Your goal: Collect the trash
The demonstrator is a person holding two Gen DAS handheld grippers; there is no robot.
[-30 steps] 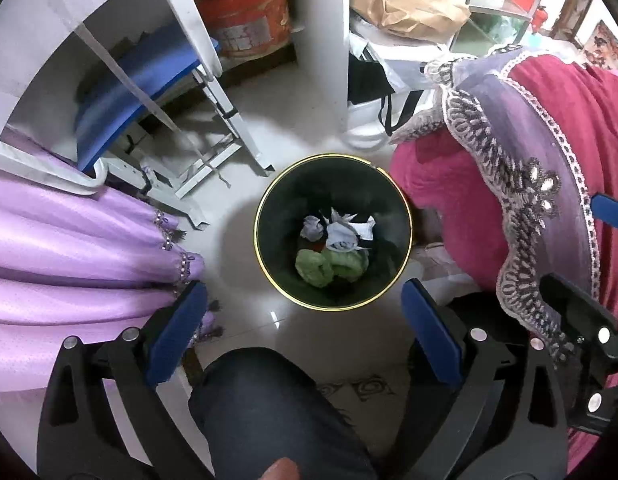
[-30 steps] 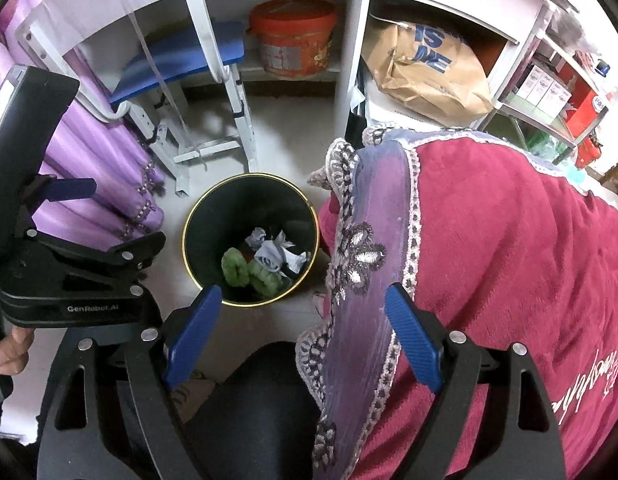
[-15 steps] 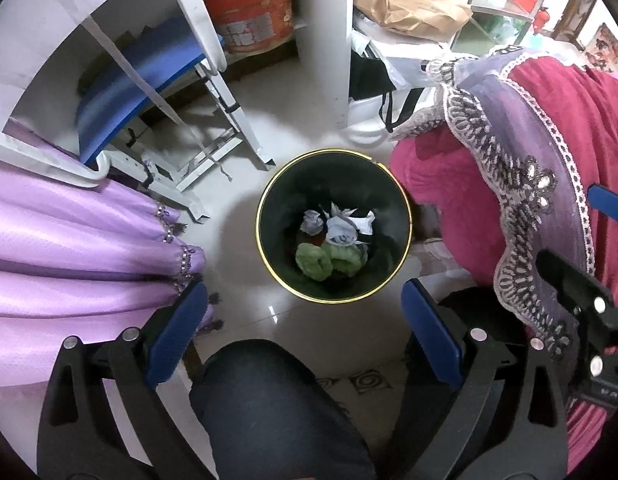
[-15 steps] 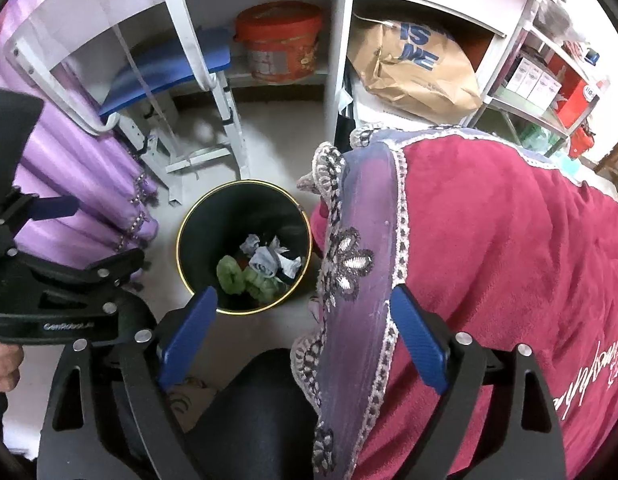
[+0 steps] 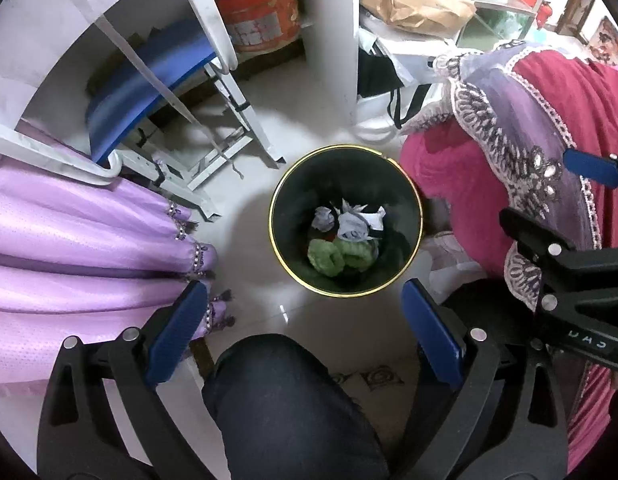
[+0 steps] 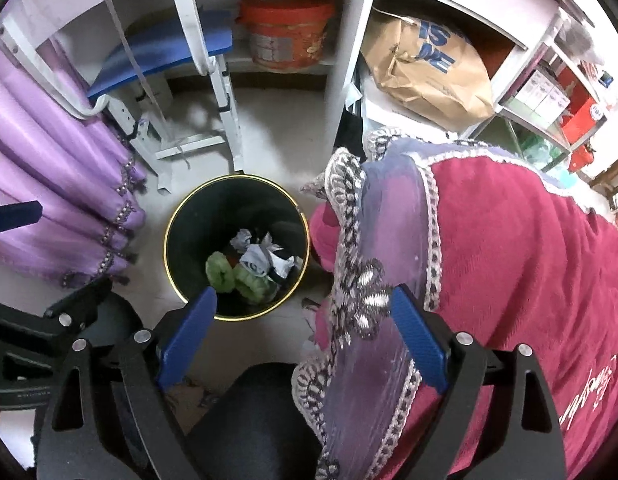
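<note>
A black bin with a gold rim (image 5: 273, 240) (image 6: 167, 264) stands on the pale floor. Inside lie crumpled white paper (image 5: 351, 224) (image 6: 257, 258) and green wads (image 5: 335, 256) (image 6: 219, 270). My left gripper (image 5: 303, 286) hangs open above the bin's near edge, pointing steeply down, with nothing between its blue pads. My right gripper (image 6: 303, 296) is open too and empty, above the bin's right side and the bed cover's edge. Each gripper's black frame shows at the edge of the other's view.
A person's knee in dark trousers (image 5: 285, 400) is under both grippers. A maroon cover with a purple lace border (image 6: 509, 260) crowds the right. Purple curtain folds (image 5: 69, 240) hang on the left. Behind the bin are a white chair with a blue seat (image 5: 149, 68), an orange bucket (image 5: 257, 4) and a brown paper bag (image 6: 425, 68).
The right gripper has drifted a little and sunk slightly toward the bin. The left gripper has kept still. Both stay open and empty.
</note>
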